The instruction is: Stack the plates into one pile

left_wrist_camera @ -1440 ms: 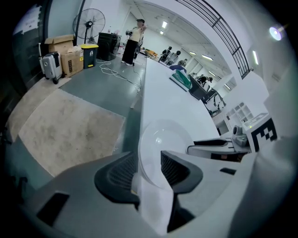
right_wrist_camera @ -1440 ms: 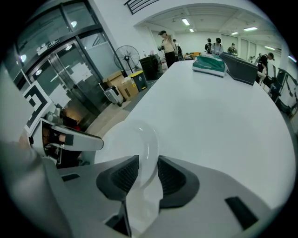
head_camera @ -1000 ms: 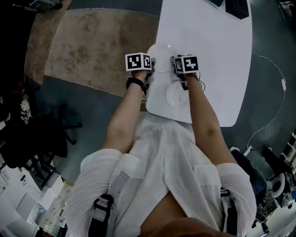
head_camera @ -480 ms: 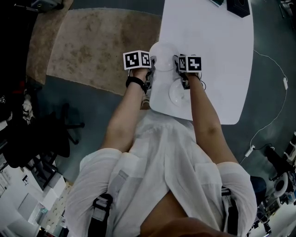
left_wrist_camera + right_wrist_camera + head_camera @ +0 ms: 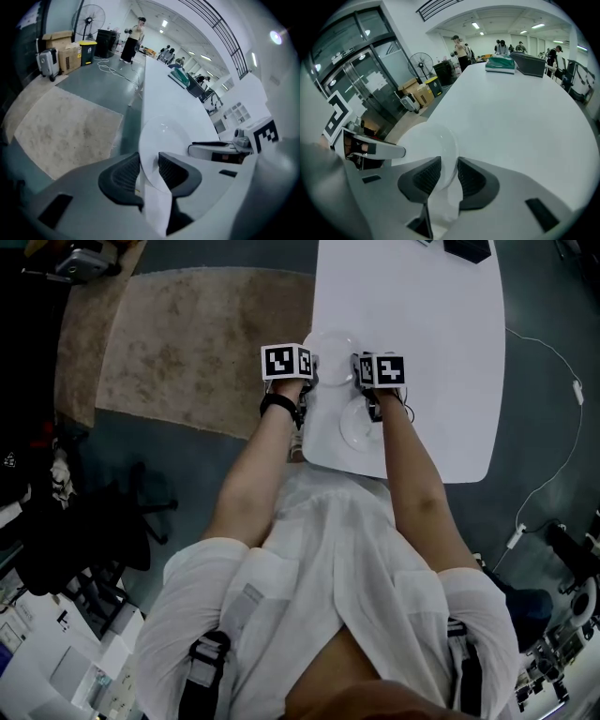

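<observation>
Plate (image 5: 330, 343) rim between left claw (image 5: 149, 168), just opening, right claw (image 5: 449, 176), just closing.

**White on white, with a few dark accents**

On my feed the table (image 5: 441, 352) is plain white, and the far plate (image 5: 330, 345) and near plate (image 5: 356, 427) show glossy white against it. The left gripper (image 5: 149, 171) and right gripper (image 5: 449, 176) have light grey bodies, dark grey ribbed pads (image 5: 123, 176) and cubes patterned in black-and-white squares. I see a mottled beige rug (image 5: 187, 343) on a dark blue-grey floor (image 5: 122, 465). The person's shirt (image 5: 319, 568) is white, the wristband (image 5: 277, 406) black. Further off are brown cardboard boxes (image 5: 65, 51), a black bin (image 5: 87, 51) with a yellow lid, and a green item (image 5: 500, 63)
</observation>
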The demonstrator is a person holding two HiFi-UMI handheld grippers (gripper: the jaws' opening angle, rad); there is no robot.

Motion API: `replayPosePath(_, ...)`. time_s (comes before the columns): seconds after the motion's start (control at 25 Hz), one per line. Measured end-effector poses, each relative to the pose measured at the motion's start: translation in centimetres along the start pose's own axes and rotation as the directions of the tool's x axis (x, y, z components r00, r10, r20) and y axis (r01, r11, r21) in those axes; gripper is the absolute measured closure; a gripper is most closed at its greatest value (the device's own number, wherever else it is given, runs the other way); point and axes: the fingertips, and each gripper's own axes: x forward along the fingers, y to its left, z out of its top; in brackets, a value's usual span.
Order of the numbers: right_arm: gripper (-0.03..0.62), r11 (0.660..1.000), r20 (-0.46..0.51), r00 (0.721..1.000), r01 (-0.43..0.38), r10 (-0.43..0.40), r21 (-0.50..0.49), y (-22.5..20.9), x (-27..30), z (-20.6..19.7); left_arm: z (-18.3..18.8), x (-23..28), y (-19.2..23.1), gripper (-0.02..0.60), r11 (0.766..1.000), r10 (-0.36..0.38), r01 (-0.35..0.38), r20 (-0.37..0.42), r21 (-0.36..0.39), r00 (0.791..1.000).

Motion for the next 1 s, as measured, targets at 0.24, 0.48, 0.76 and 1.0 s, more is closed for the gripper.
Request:
replayPosePath(0.24,0.431,1.000,0.012,1.000,0.000,0.000,-0.005,-1.0,-1.3,-0.5,-0.3,0.2,-0.6,0.335,0.981,0.084,-0.083,0.004,0.177,0.996)
replayPosePath(0.48,0.415,0.997,-0.020,0.999,-0.043,0.042,-0.064,-1.7,-4.0,-1.8,-1.2,-1.3,-3.0,0.328,0.979,0.063,-0.063,0.005,0.193,0.998)
replayPosePath(0.76,0.407,0.994,-0.095,0.993,-0.072,0.064,-0.083,-3.2,-7.4,-7.3,-7.2,-1.9,-6.5,0.351,0.970,-0.005,0.030,-0.107,0.241,0.994)
replayPosePath(1.0,0.407,0.997,-0.144,0.988,-0.067,0.060,-0.043,-3.9,-9.0,-12.9,-14.2,-0.5,-8.1,0.356,0.961,-0.030,0.089,-0.223,0.262,0.974)
